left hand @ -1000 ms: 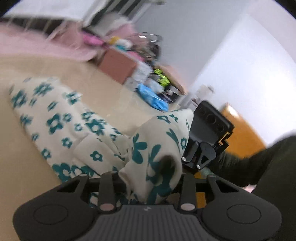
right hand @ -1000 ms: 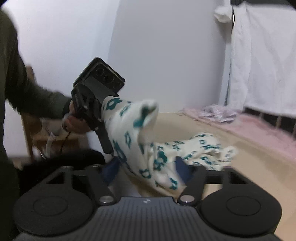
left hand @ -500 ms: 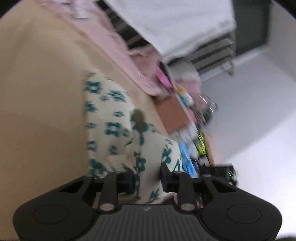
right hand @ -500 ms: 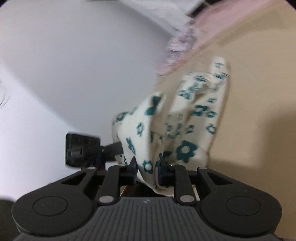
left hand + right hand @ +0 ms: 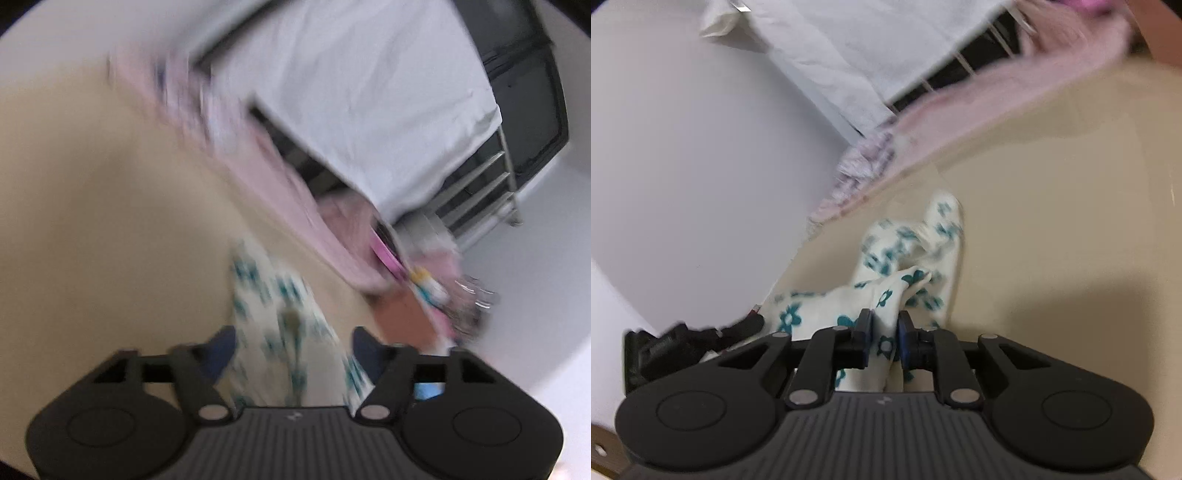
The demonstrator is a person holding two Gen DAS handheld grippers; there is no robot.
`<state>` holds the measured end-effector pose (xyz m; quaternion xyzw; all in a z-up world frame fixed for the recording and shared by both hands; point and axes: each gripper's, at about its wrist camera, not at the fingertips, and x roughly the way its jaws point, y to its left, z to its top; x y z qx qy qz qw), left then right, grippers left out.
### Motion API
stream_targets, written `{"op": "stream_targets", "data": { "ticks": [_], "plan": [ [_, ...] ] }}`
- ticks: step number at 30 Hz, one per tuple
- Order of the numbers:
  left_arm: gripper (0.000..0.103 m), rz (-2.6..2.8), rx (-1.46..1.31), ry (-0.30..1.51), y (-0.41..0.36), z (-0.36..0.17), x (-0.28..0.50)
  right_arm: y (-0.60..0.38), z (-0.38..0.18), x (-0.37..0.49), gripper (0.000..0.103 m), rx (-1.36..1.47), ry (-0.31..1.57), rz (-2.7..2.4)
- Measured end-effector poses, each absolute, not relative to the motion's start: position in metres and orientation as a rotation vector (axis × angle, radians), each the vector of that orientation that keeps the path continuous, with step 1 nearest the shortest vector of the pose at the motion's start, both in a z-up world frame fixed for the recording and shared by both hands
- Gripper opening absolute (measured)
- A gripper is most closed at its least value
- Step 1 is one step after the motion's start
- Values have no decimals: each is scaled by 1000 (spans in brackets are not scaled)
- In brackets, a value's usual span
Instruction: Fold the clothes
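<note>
A cream garment with teal flowers (image 5: 908,258) lies stretched on the beige table (image 5: 1052,221). My right gripper (image 5: 884,341) is shut on a fold of it near the table's near edge. In the blurred left wrist view the same garment (image 5: 284,332) runs between the spread fingers of my left gripper (image 5: 293,350), which is open around it. The left gripper's body also shows in the right wrist view (image 5: 683,343), beside the cloth at the lower left.
Pink cloth (image 5: 295,206) lies along the far edge of the table. A white sheet (image 5: 369,92) hangs over a rack behind it. A brown box (image 5: 402,321) and clutter stand at the right. A white wall (image 5: 683,147) is at the left.
Both grippers have swung down from holding the garment up in the air to the table. The left gripper's fingers have spread apart. The right gripper's fingers stay shut on the cloth.
</note>
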<state>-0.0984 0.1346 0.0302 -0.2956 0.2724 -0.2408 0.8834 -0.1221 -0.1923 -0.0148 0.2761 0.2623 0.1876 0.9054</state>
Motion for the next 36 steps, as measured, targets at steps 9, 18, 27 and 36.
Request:
{"op": "stream_targets", "data": {
  "ticks": [9,18,27,36],
  "plan": [
    [11,-500,-185,502,46,23,-84,-153,29,-158,17,234,252,362],
    [28,-440,-298,531,63,13,-72,-141,-17,-108,8,187,469,230],
    [27,-642,-106,432,29,31,-109,-135,11,-119,10,188,344,244],
    [29,-683,-122,502,34,0,-79,-137,-15,-92,10,152,493,171]
  ]
}}
